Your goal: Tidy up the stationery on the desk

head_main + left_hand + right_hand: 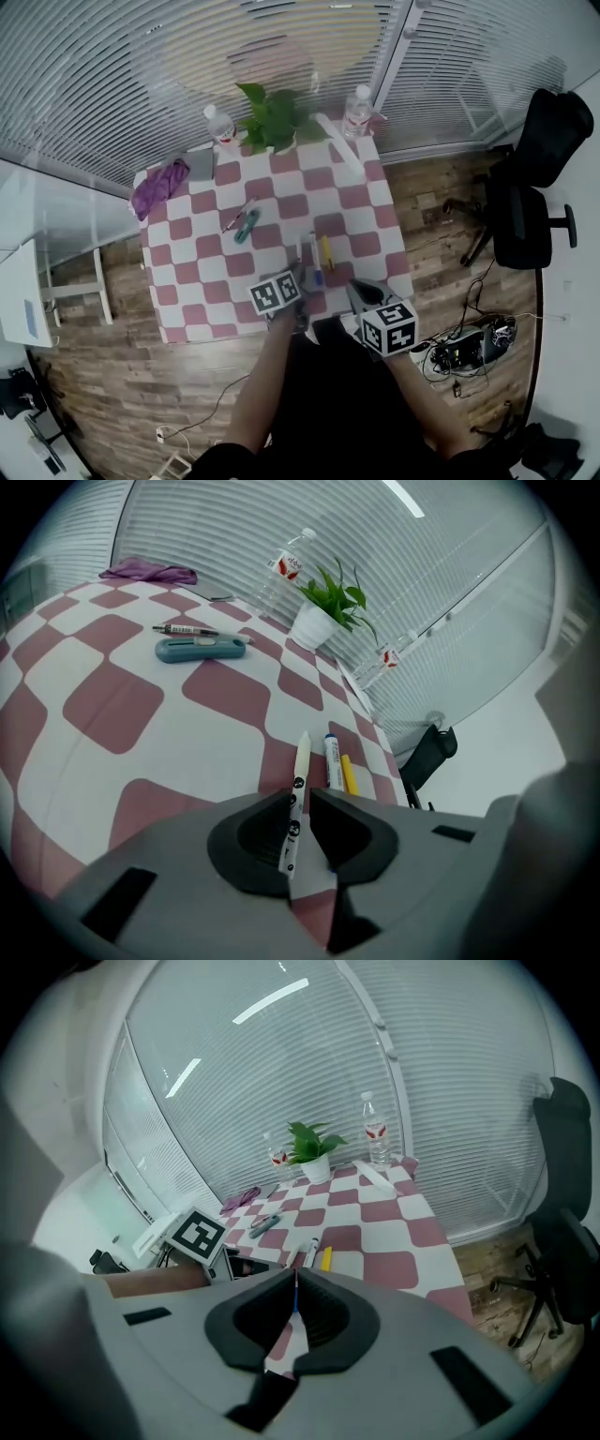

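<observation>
A white pen (pixel 301 761) with black dots points away from me, its rear half pinched between the pads of my left gripper (pixel 300 803), low over the checked tablecloth (pixel 112 696). Just right of it lie a blue-capped marker (pixel 333 761) and a yellow marker (pixel 349 775), side by side. In the head view the left gripper (pixel 300 277) is at the table's near edge, with the markers (pixel 321 255) just beyond. My right gripper (pixel 362 293) hovers off the near right corner, jaws together, and I see nothing held in it (pixel 295 1290).
A teal utility knife (pixel 200 649) and a dark pen (pixel 187 630) lie mid-table. At the back stand a potted plant (pixel 272 120), two water bottles (pixel 219 125) (pixel 357 112) and a purple cloth (pixel 159 186). A black office chair (pixel 530 187) stands to the right.
</observation>
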Demonstrator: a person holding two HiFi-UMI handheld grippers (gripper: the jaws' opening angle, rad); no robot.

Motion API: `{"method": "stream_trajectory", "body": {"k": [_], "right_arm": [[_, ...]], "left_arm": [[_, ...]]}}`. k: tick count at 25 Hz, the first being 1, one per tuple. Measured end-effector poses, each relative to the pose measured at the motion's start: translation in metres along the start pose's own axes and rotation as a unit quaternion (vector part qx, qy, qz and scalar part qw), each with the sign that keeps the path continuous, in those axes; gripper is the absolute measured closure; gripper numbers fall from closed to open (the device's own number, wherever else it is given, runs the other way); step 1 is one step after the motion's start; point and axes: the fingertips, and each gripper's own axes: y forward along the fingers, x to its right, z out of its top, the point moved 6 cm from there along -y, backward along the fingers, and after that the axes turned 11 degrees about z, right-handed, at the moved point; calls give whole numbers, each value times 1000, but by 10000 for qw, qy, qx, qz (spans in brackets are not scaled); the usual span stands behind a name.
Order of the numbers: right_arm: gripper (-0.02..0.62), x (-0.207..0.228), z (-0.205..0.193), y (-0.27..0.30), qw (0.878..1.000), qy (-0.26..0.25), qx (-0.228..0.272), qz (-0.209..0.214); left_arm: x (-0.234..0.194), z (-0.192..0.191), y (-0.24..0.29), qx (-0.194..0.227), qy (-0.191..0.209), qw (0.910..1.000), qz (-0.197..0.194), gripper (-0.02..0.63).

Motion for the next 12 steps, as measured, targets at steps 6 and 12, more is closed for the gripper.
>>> {"method": "stream_trajectory", "body": {"k": [6,12], "right_arm": [[568,-1,-2,-4,10000,37,43,-6],[569,-12,-1,-1,9998,149,111,23]], "left_arm": [[-3,2,-10,64,188,9998,25,540],[-15,11,-33,250,405,9989,22,540]]}}
